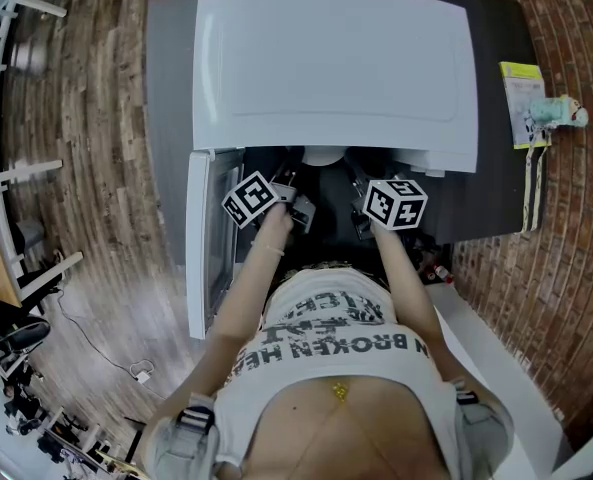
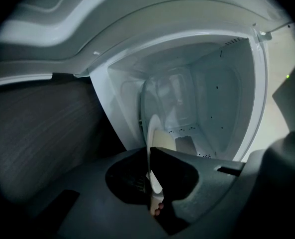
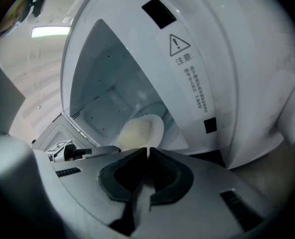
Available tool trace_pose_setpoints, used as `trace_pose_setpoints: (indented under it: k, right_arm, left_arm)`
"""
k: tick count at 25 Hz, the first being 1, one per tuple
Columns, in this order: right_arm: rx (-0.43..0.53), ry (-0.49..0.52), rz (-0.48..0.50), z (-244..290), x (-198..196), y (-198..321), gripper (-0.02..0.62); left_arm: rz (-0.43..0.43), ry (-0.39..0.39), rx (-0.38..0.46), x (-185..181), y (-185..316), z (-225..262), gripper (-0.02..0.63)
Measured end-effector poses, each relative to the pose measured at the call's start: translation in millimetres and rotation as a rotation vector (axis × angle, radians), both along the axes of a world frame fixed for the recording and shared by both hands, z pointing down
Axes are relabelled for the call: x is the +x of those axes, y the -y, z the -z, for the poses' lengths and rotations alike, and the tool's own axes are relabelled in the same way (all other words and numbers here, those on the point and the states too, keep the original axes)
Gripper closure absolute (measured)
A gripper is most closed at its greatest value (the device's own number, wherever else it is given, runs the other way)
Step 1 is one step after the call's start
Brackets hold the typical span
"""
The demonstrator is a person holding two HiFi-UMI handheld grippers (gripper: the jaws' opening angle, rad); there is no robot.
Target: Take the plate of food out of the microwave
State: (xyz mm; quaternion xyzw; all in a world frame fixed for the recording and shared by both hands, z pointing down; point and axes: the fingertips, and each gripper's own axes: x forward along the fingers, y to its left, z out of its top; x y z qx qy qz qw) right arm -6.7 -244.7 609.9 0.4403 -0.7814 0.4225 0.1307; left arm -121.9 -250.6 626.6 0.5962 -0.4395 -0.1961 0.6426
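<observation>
A white microwave [image 1: 336,68] stands on a dark table [image 1: 166,118] with its door [image 1: 200,253] swung open to the left. At the mouth of its cavity a white plate [image 1: 323,156] shows a little. In the left gripper view the plate [image 2: 150,143] is seen edge-on, with pale food [image 2: 165,139] on it. My left gripper [image 2: 152,183] is shut on its rim. In the right gripper view the plate [image 3: 154,128] carries the pale food [image 3: 136,133], and my right gripper [image 3: 147,152] is shut on its near rim. Both grippers [image 1: 298,183] [image 1: 358,186] reach into the opening side by side.
A yellow-green packet [image 1: 521,103] and a small pale bottle [image 1: 556,114] lie on the table's right end. The open door stands close to my left arm. The cavity's white walls [image 2: 212,98] surround the plate. Wooden floor lies to the left, brick to the right.
</observation>
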Motion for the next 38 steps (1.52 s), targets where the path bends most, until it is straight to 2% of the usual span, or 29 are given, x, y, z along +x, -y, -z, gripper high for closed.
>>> trace_pose_setpoints:
  k: [5, 7, 9, 14, 24, 26, 38]
  right_arm:
    - [-0.048, 0.145, -0.058, 4, -3, -1, 0.579]
    - [-0.064, 0.191, -0.082, 6, -4, -1, 0.527]
    - [-0.072, 0.207, -0.092, 7, -4, -2, 0.489]
    - [-0.105, 0.213, -0.111, -3, -1, -1, 0.459]
    - [-0.160, 0.319, -0.115, -16, -12, 7, 0.472]
    - [-0.158, 0.321, -0.115, -16, -12, 8, 0.517]
    - [-0.156, 0.314, -0.112, -16, -11, 7, 0.525]
  left_arm:
    - [0.006, -0.014, -0.007, -2, -3, 2, 0.588]
    - [0.010, -0.018, -0.010, -2, -4, 3, 0.588]
    - [0.013, -0.022, -0.013, -3, -6, 4, 0.588]
    - [0.012, -0.032, -0.022, -4, -11, 2, 0.589]
    - [0.009, -0.037, -0.035, -4, -16, 2, 0.589]
    - [0.008, -0.036, -0.034, -3, -17, 2, 0.589]
    - [0.003, -0.020, -0.026, -3, -17, 2, 0.589]
